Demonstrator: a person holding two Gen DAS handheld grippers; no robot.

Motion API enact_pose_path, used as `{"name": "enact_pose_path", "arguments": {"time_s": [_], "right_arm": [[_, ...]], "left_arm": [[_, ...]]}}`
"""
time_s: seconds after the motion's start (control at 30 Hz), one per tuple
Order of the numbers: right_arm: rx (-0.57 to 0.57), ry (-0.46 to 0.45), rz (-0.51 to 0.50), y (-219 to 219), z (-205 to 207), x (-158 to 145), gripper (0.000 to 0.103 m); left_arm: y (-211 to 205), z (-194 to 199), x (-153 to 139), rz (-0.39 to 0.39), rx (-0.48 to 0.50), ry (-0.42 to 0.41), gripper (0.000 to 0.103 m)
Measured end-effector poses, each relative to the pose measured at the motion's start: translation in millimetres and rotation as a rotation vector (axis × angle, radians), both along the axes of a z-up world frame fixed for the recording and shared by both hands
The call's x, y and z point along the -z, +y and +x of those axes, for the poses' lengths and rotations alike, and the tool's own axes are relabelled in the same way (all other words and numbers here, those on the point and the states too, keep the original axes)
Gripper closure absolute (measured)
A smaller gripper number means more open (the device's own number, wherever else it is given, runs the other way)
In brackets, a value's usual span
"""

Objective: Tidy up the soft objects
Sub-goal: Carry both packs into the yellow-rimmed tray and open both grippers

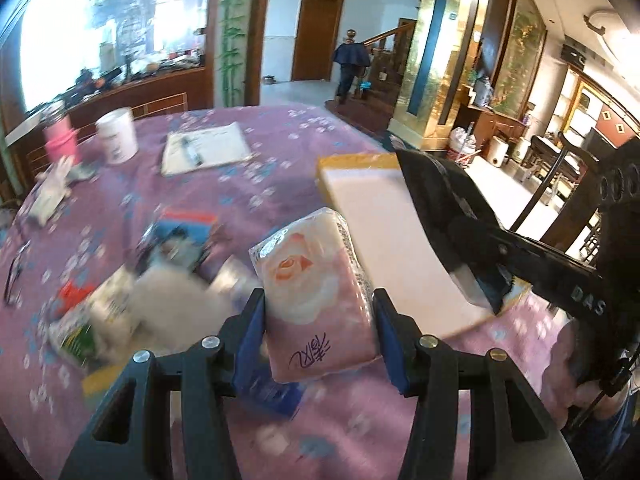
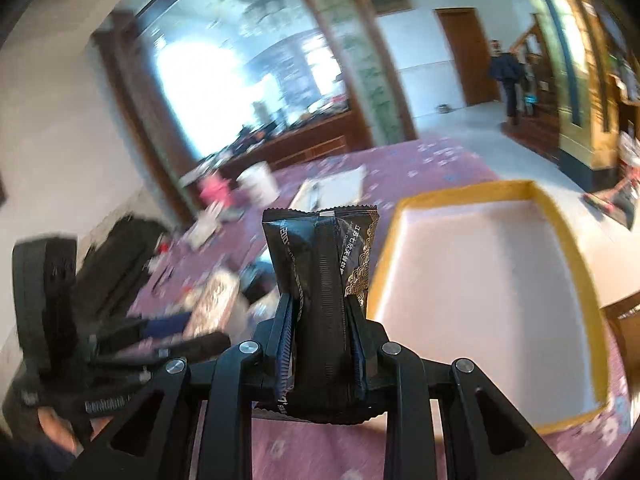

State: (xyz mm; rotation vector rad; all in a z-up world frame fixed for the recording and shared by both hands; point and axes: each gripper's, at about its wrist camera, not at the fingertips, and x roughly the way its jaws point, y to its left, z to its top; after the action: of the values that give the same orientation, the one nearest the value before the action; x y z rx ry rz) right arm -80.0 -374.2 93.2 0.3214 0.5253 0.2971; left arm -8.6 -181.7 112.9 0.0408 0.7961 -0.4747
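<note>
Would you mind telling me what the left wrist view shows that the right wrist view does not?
Only the left wrist view shows the left gripper shut on a pink tissue pack. Only the right wrist view shows the right gripper shut on a black sachet, seen from behind. Both show the yellow-rimmed tray, the white cup and the purple tablecloth.

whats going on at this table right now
A person is sorting soft packs with a hand-held tool in each hand. The left tool is shut on a pink tissue pack, and the right tool is shut on a black foil sachet. Both are held above the purple tablecloth, near an empty yellow-rimmed box. More packs lie on the cloth.
</note>
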Motion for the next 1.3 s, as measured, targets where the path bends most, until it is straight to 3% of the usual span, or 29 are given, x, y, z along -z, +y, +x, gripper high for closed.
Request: {"name": "enact_pose_path", "arguments": {"time_s": [0.17,0.3,0.4,0.5,0.6,0.7,0.87,1.13,1.3], "right_arm": [[0.133,0.0,0.014,-28,41,-22,0.076],[0.234,0.047,0.053,-64,97,-30,0.077],[0.239,0.134,0.138,-93,141,-12,0.077],[0.256,0.191,0.167,-113,161,18,0.077],[0.271,0.244,0.21,-129,169,41,0.077],[0.262,0.291,0.242,-133,172,56,0.077],[0.288,0.328,0.201,-132,173,64,0.077],[0.299,0.366,0.163,-122,179,74,0.075],[0.296,0.379,0.166,-121,180,76,0.074]], "left_arm": [[-39,34,-15,-0.01,0.018,-0.021,0.051],[-73,68,-20,-0.016,0.02,-0.035,0.051],[-93,98,-13,-0.045,0.017,-0.011,0.051],[-116,128,8,-0.046,0.033,0.065,0.051],[-136,150,31,-0.003,0.056,0.108,0.051],[-146,167,52,-0.01,0.057,0.151,0.052],[-156,171,72,0.026,0.053,0.202,0.052],[-155,167,79,0.036,0.04,0.209,0.051],[-154,170,78,0.021,0.037,0.21,0.046]]}}
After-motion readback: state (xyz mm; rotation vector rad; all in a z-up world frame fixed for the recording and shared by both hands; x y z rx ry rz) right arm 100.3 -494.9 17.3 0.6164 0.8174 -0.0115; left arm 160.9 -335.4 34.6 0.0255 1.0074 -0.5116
